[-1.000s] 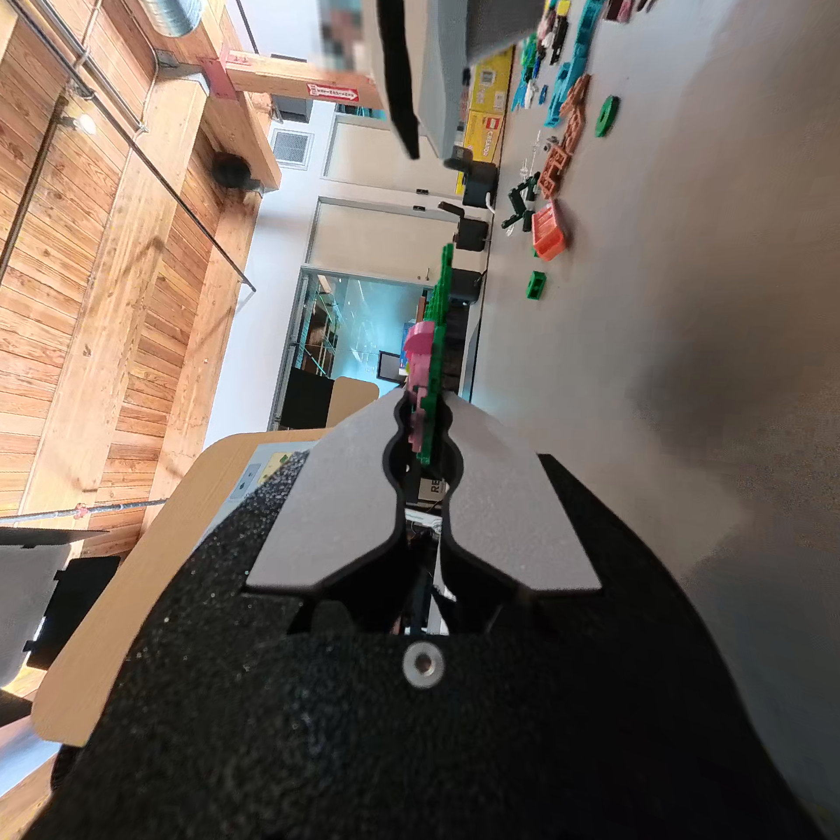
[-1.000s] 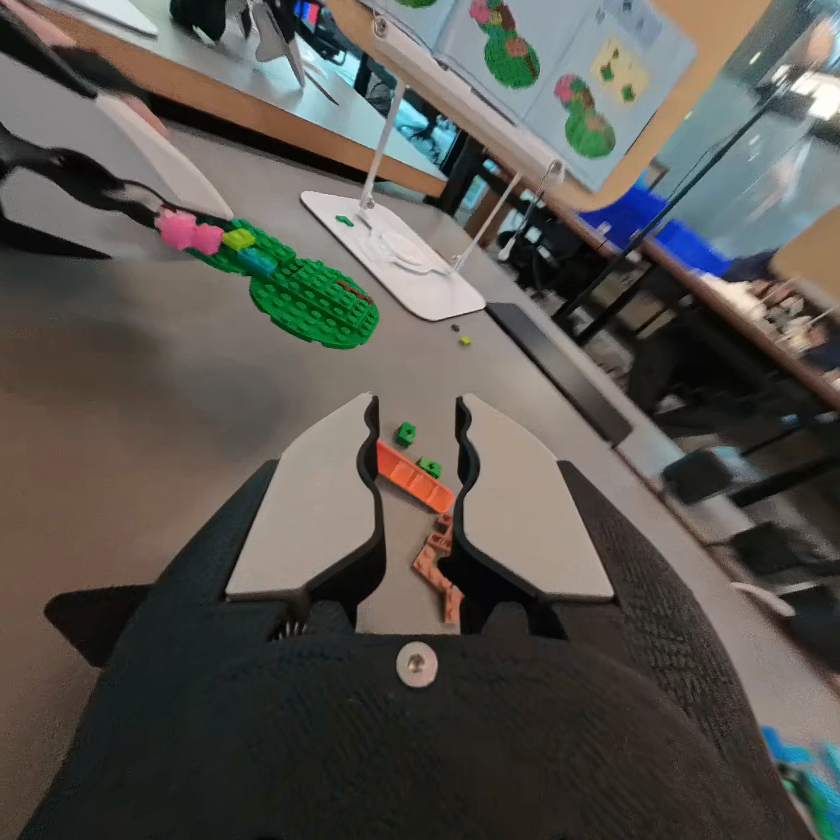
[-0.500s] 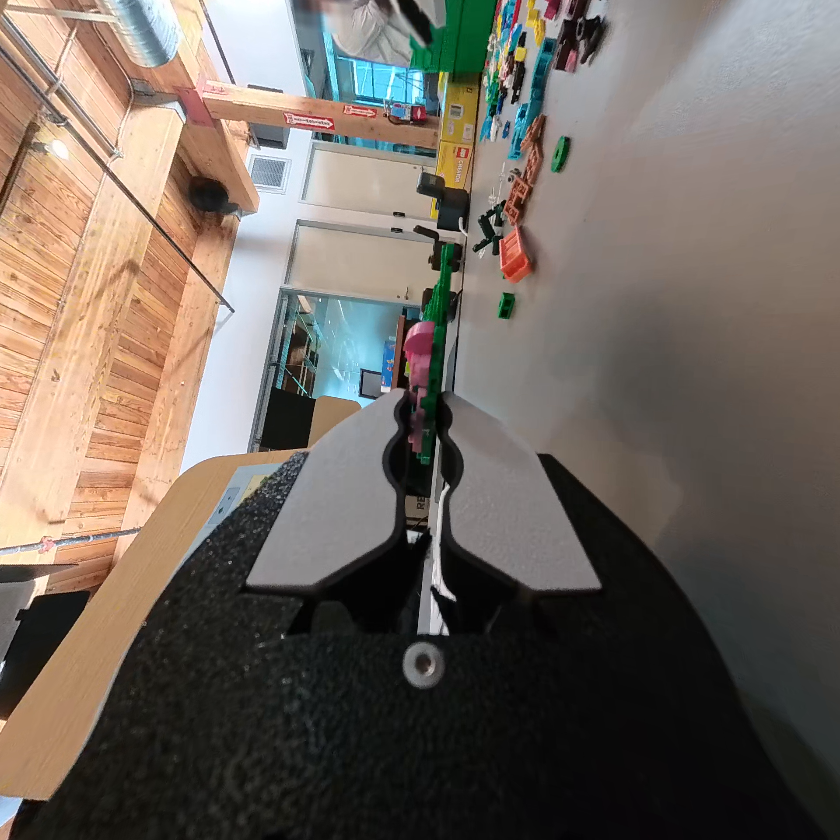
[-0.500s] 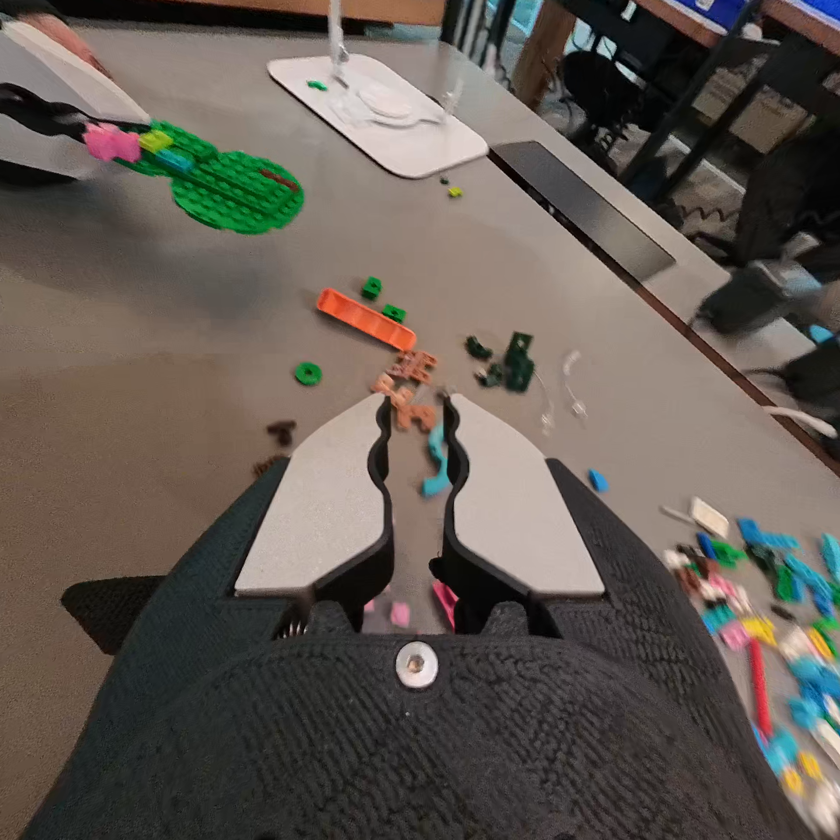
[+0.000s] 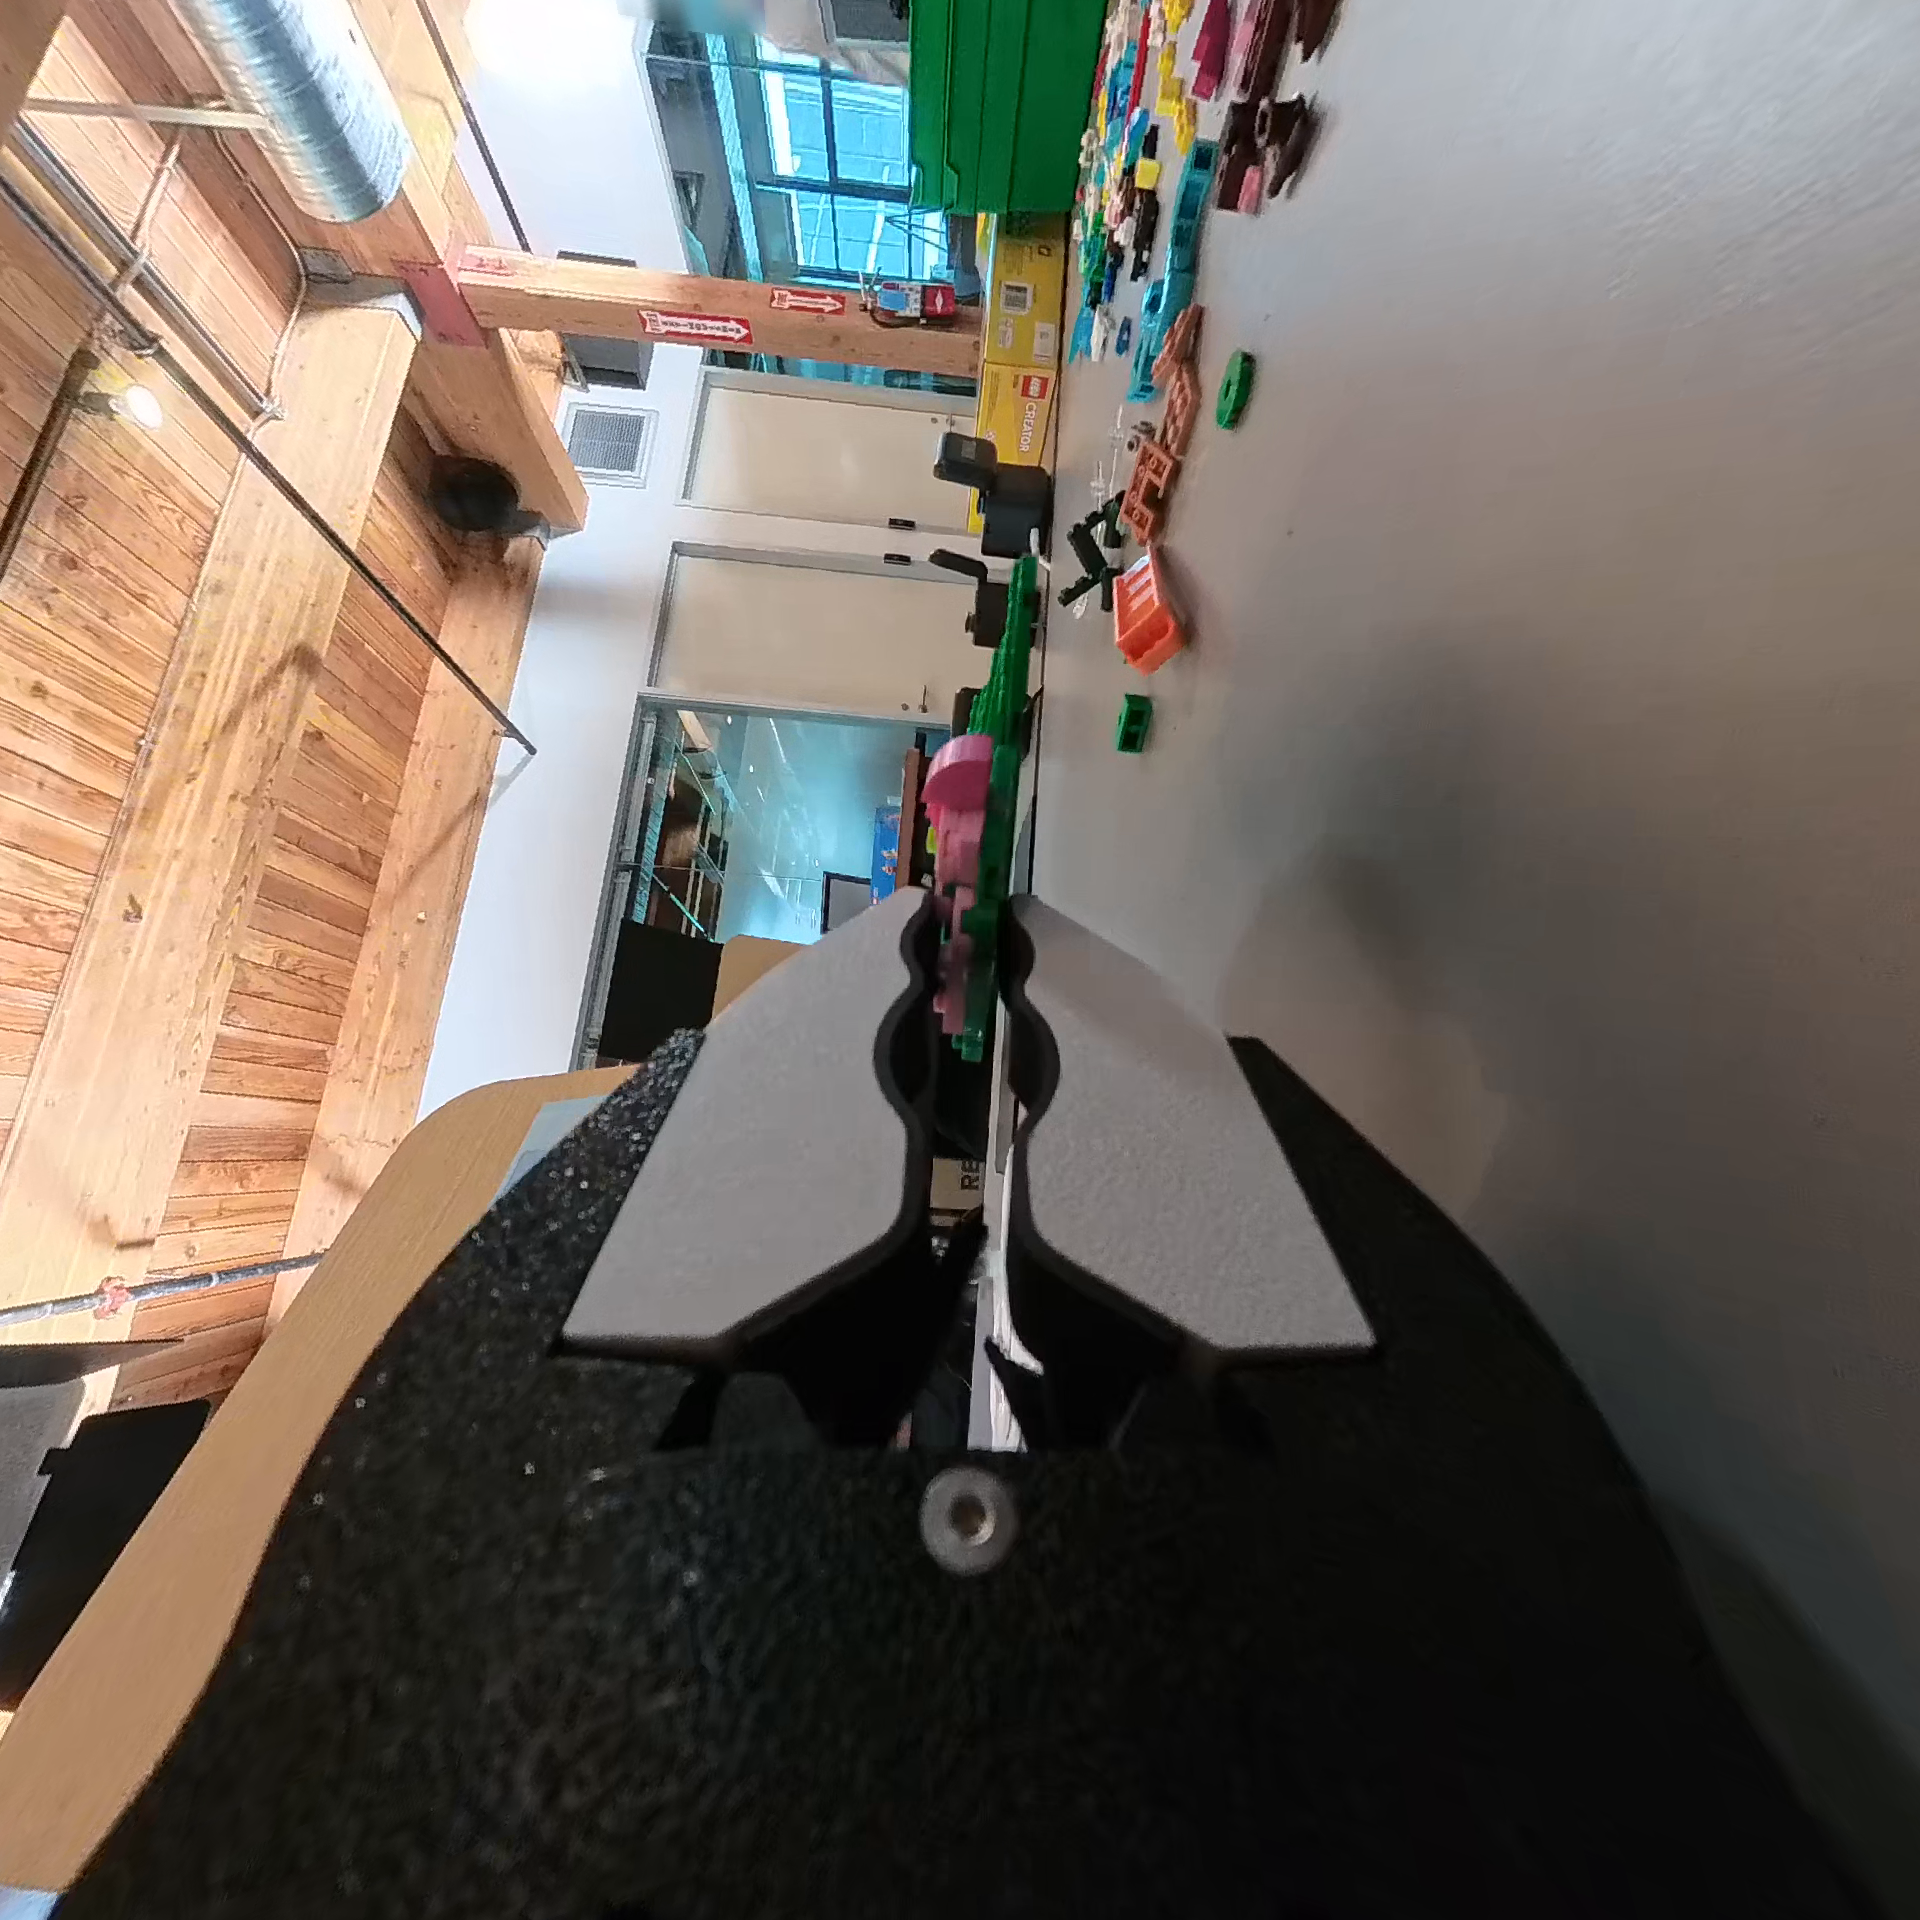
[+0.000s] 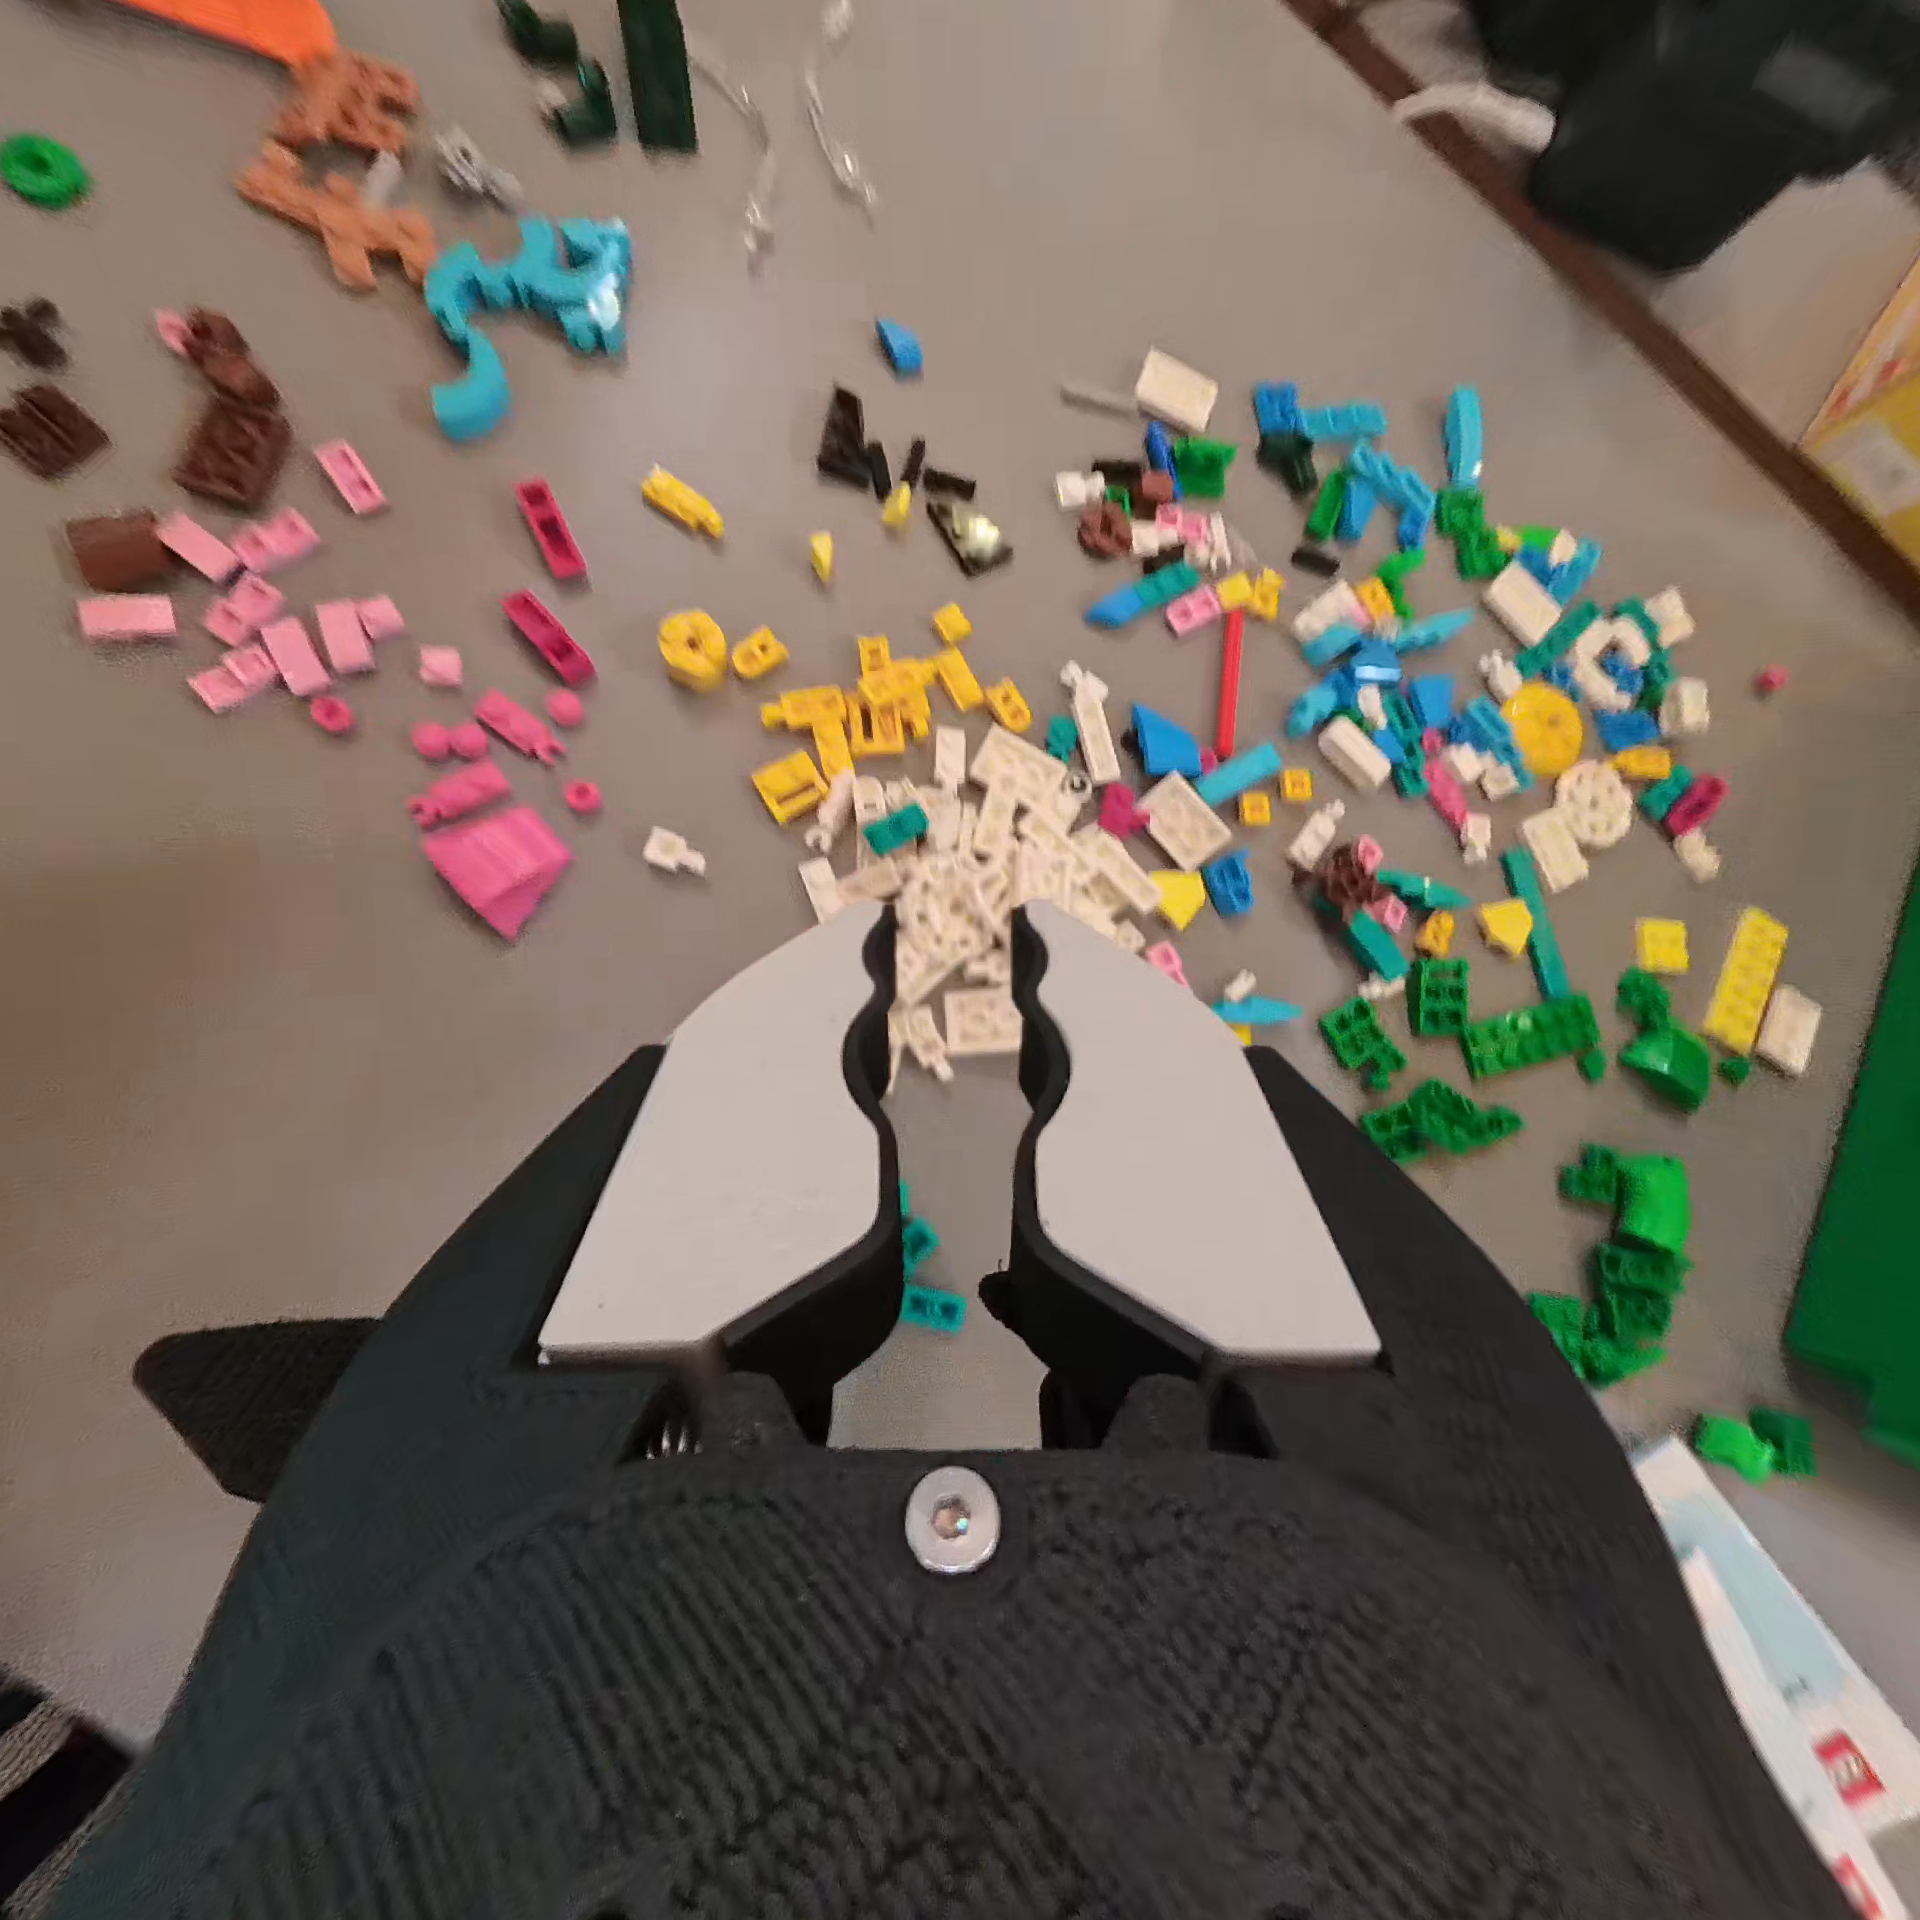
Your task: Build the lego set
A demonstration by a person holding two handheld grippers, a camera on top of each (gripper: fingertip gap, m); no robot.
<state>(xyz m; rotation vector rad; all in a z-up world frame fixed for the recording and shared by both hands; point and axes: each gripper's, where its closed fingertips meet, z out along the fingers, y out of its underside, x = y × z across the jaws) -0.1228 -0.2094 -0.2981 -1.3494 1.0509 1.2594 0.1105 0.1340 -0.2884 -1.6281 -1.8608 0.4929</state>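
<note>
My left gripper is shut on the green lego plate and holds it edge-on above the grey table, with pink pieces stuck on its face. My right gripper is open and empty. It hovers above a heap of white lego pieces on the table. Loose pieces lie sorted by colour around it: pink pieces at the left, yellow pieces ahead, blue pieces and green pieces at the right.
A green bin wall stands at the right edge. A booklet lies at the lower right. Brown pieces, teal pieces and tan pieces lie farther off. In the left wrist view an orange piece and yellow boxes show. Tip to tip, the grippers are about 40 centimetres apart.
My right gripper has swung right and tilted down, from the orange and tan pieces to above the white heap among the sorted piles. My left gripper still holds the green plate, nearly still.
</note>
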